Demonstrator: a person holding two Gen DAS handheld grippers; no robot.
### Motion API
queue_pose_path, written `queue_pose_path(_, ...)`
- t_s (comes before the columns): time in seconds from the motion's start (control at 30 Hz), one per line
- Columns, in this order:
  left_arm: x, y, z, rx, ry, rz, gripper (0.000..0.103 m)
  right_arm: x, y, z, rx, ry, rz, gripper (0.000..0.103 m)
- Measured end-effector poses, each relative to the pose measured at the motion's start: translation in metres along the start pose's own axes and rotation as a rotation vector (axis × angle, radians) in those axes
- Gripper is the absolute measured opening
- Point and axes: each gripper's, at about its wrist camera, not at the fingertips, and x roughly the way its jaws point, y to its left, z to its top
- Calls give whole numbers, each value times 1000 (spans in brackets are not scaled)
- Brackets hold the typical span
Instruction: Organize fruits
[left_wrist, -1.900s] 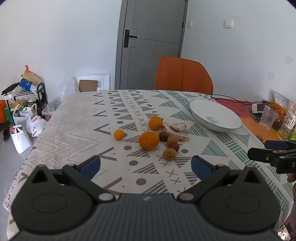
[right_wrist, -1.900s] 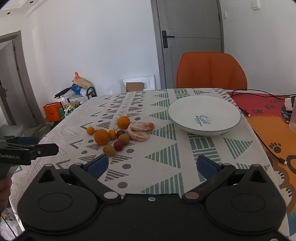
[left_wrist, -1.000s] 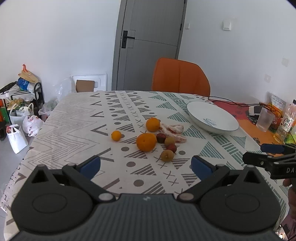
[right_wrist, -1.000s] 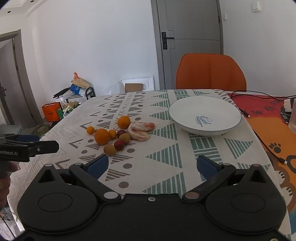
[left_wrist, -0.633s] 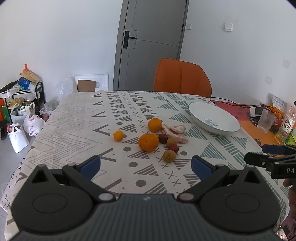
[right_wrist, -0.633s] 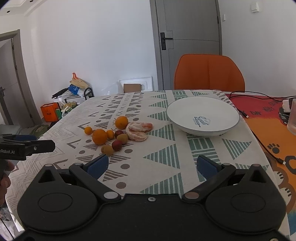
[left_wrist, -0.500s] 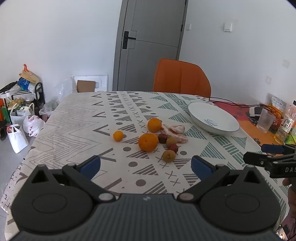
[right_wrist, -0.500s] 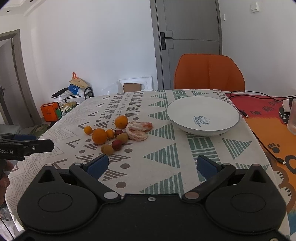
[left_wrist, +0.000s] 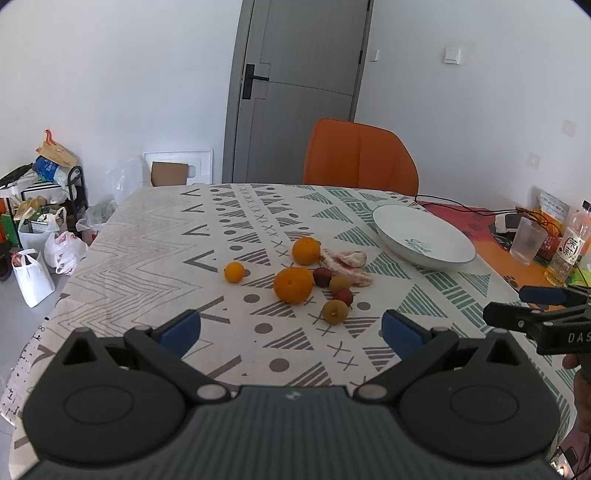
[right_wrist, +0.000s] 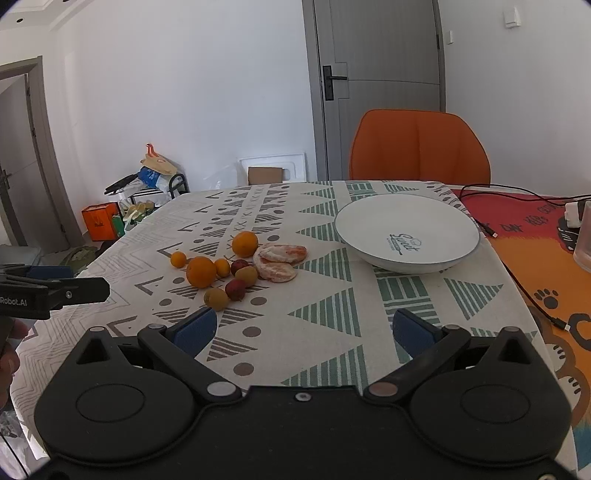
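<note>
A cluster of fruit lies mid-table: a large orange (left_wrist: 293, 284) (right_wrist: 201, 272), a second orange (left_wrist: 306, 251) (right_wrist: 245, 243), a tiny orange (left_wrist: 234, 272) (right_wrist: 178, 259), small red and tan fruits (left_wrist: 334, 312) (right_wrist: 216, 298), and peeled citrus halves (left_wrist: 349, 260) (right_wrist: 282, 254). An empty white bowl (left_wrist: 458, 245) (right_wrist: 443, 214) stands to their right. My left gripper (left_wrist: 291, 328) is open, short of the fruit. My right gripper (right_wrist: 302, 330) is open, near the table's front, between fruit and bowl. Neither holds anything.
An orange chair (left_wrist: 360, 162) (right_wrist: 419, 147) stands at the far side. A cup (left_wrist: 526, 240), a bottle (left_wrist: 567, 245) and cables (right_wrist: 517, 195) lie on the orange mat at right. Bags (left_wrist: 33, 273) and clutter sit on the floor at left.
Both grippers have only drifted slightly; the fruit and bowl have not moved, and both grippers stay open.
</note>
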Motion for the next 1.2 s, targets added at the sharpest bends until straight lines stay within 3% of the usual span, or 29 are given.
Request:
queue_pose_path(0.57,-1,-2,1,0,-3,2,103,1,-2,1,-2,-4,-1,103)
queue_pose_path(1.03,10,3,5,-4,-54,-1,101,10,-8,2,8,-33,42,102)
queue_pose_path(1.2,22,7,8,-14,-51,-8,90,23,-10,0,19,-22,69,84)
